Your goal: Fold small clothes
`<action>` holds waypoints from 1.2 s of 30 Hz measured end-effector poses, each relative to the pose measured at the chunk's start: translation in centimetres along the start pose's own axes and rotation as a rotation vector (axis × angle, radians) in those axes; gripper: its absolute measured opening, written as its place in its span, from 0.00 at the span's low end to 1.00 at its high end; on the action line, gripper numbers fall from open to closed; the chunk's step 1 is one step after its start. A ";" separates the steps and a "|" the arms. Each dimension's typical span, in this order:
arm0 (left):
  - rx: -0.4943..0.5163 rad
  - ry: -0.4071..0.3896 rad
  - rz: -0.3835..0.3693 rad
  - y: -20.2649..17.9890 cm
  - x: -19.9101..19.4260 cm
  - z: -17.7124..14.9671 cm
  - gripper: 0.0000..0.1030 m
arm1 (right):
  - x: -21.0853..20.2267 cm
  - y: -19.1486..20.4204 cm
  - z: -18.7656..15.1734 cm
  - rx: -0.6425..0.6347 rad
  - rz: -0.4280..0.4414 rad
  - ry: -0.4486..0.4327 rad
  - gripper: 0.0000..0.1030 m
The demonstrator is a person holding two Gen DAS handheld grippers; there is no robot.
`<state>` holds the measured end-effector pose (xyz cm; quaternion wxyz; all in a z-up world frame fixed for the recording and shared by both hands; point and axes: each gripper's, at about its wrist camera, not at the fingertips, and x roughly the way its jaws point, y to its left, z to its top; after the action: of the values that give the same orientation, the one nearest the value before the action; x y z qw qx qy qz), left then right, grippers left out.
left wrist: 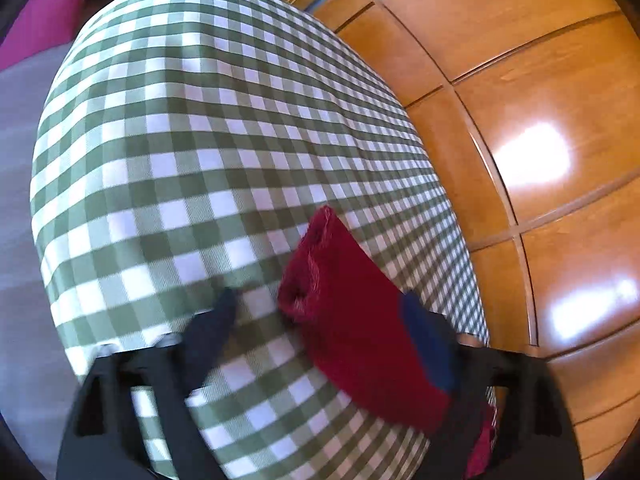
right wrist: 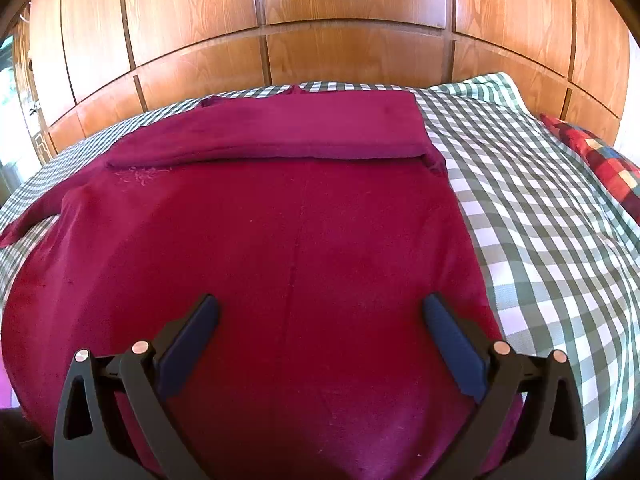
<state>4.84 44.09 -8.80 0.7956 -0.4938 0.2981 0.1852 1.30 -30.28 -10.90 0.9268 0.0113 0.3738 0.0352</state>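
Observation:
A dark red garment lies flat on the green-checked cloth, with one sleeve folded across its far side. My right gripper is open just above the garment's middle. In the left wrist view my left gripper is open. A loose red sleeve end lies between its fingers, draped against the right finger. The left finger stands apart from the fabric.
A wooden panelled wardrobe stands right behind the cloth-covered surface; it also shows in the left wrist view. A red patchwork cushion lies at the right edge. A pink cloth lies far left. The checked cloth stretches ahead.

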 end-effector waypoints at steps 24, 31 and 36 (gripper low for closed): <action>0.642 0.218 -0.491 -26.9 1.7 -17.8 0.09 | -0.1 -0.2 -0.2 0.006 0.012 -0.020 0.98; 0.837 0.436 -0.467 -30.9 6.9 -30.6 0.09 | -0.1 -0.3 -0.2 0.011 0.025 -0.025 0.98; 0.941 0.499 -0.396 -29.4 8.8 -34.9 0.56 | 0.0 0.0 0.6 -0.011 0.016 0.029 0.98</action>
<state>18.64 -0.25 -6.39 0.8549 -0.1614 0.4293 -0.2425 1.73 -30.30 -10.48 0.9209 0.0085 0.3871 0.0451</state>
